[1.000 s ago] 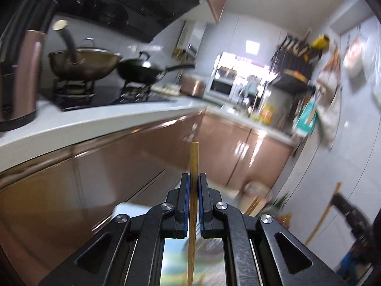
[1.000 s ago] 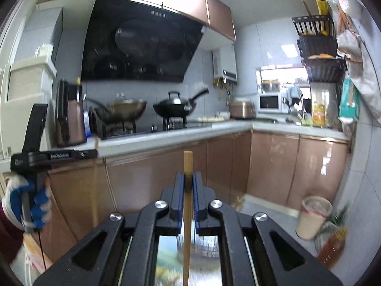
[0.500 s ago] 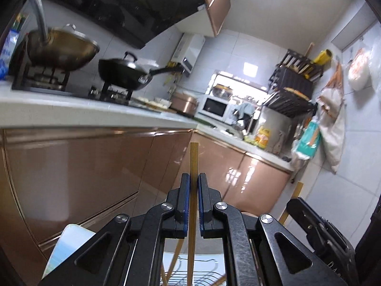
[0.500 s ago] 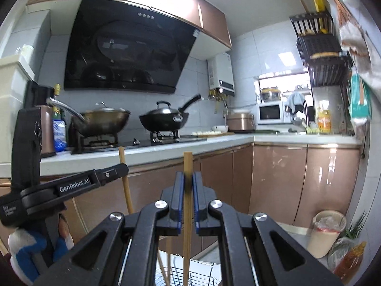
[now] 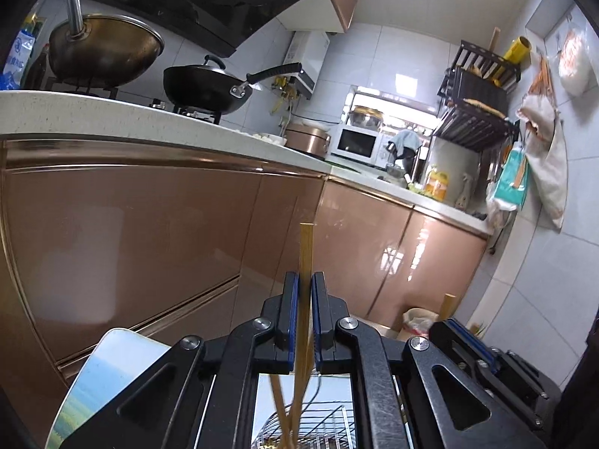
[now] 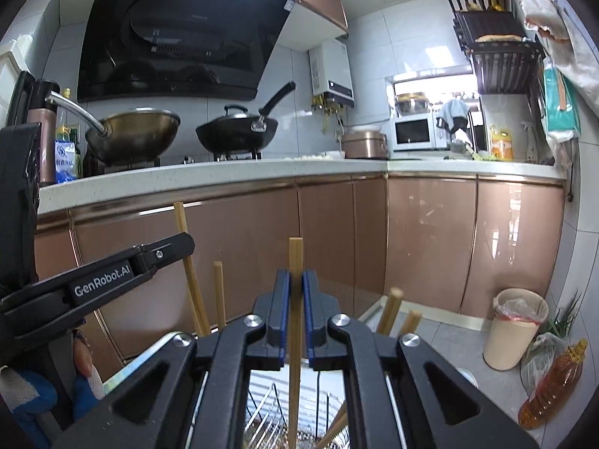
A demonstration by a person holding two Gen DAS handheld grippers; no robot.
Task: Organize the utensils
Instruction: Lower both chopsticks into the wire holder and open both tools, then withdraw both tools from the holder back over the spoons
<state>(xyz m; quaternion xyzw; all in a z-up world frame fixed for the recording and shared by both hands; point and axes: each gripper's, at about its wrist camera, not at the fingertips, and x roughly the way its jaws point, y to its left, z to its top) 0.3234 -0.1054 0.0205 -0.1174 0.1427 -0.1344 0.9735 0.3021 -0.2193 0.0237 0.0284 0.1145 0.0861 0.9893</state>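
Both chopsticks upright — poised over the wire basket (image 6: 329, 408).
Left gripper (image 5: 305, 321) and right gripper (image 6: 295, 318) each clamp one chopstick vertically, ready for a tip-first drop.

The hand-held gripper (image 6: 295, 292) body is hiding most of the wire rack (image 6: 262, 408) below. The chopstick's (image 6: 295, 321) lower end is running off the bottom edge, so its tip is staying unseen.

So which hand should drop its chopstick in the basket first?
Probably the right gripper: its chopstick stands upright over the wire basket. The left gripper's chopstick is nearly as ready.
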